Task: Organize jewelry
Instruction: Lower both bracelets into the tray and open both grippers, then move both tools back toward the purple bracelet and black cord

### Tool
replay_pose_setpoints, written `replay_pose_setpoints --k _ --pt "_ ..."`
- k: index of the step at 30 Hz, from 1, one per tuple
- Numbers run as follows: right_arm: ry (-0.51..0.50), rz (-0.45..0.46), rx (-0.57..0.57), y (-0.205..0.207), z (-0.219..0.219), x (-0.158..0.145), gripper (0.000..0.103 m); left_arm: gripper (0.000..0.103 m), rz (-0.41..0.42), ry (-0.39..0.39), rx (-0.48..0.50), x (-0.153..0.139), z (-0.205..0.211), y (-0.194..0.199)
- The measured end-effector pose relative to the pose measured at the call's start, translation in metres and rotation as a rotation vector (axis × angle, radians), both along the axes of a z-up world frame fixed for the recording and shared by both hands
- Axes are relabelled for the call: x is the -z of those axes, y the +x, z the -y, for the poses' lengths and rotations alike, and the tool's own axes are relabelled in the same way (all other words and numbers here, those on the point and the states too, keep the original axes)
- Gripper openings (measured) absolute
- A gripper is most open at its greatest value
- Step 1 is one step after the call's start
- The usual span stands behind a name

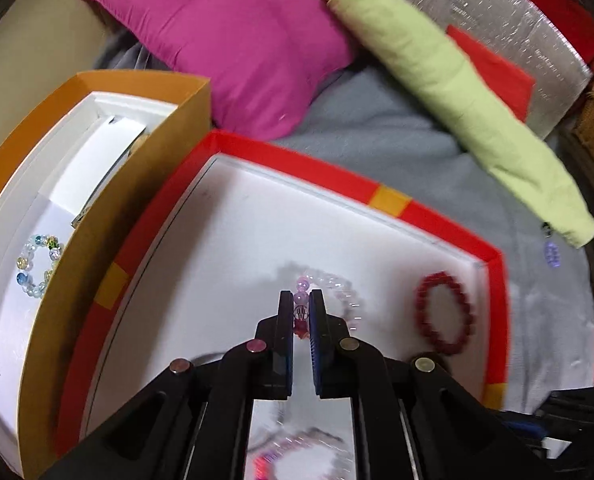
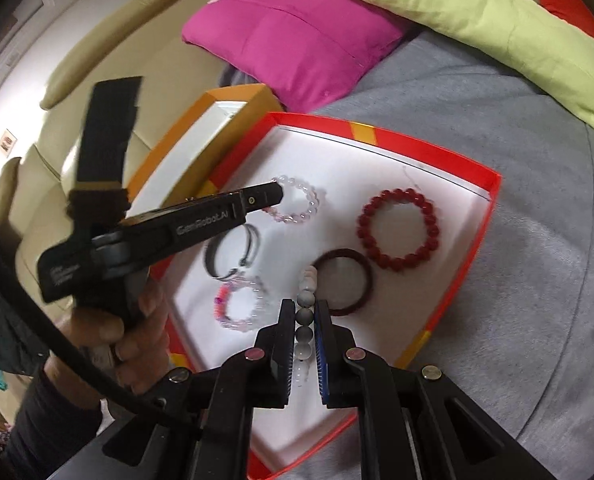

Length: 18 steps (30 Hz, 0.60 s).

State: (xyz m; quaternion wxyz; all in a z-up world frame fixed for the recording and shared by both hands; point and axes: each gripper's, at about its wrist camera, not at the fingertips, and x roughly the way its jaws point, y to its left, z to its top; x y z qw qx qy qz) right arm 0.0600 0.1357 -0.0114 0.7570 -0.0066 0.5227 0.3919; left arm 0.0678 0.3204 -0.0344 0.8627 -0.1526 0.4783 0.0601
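Right gripper [image 2: 306,312] fingers clenched on grey-white bead bracelet [image 2: 305,322], low over red tray [image 2: 493,196]. Left gripper [image 1: 301,300] fingers grasping pale pink bead bracelet [image 1: 337,284] inside same tray. Red bead bracelet [image 2: 397,232] flat near tray's right rim; white floor open between. Orange box [image 1: 57,280] touching tray's left wall, multicolour bracelet [image 1: 39,266] inside.

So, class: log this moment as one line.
left gripper: shut on clear-pink beaded bracelet | right gripper: shut on grey-white beaded bracelet | both over red-rimmed tray

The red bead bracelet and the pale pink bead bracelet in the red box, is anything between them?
No. In the right wrist view, only bare white lining separates the red bead bracelet from the pale pink bead bracelet.
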Motion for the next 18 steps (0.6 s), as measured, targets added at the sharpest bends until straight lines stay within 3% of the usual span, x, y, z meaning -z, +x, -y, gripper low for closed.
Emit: replay_pose_setpoints --k 4,10,11,13,15,18 --pt "-0.01 -0.008 -0.007 0.002 -0.005 0.004 0.01 0.008 -0.004 0.005 -0.01 0.003 -0.004 -0.002" --pt "-0.026 -0.01 -0.022 0.002 -0.009 0.005 0.013 0.008 0.014 0.084 -0.024 -0.01 -0.001 -0.01" --pt "-0.031 -0.007 -0.02 0.002 -0.008 0.005 0.013 0.011 0.018 0.094 -0.025 -0.013 -0.001 -0.012" --pt "-0.033 -0.005 -0.013 0.004 -0.007 0.004 0.016 0.029 0.027 0.117 -0.039 -0.019 -0.003 -0.015" --pt "-0.031 0.006 -0.006 0.004 -0.003 -0.001 0.033 0.051 0.051 0.146 -0.065 -0.028 -0.003 -0.02" --pt "-0.014 0.038 0.0 -0.001 0.008 -0.013 0.051 0.052 0.089 0.182 -0.097 -0.043 0.0 -0.033"
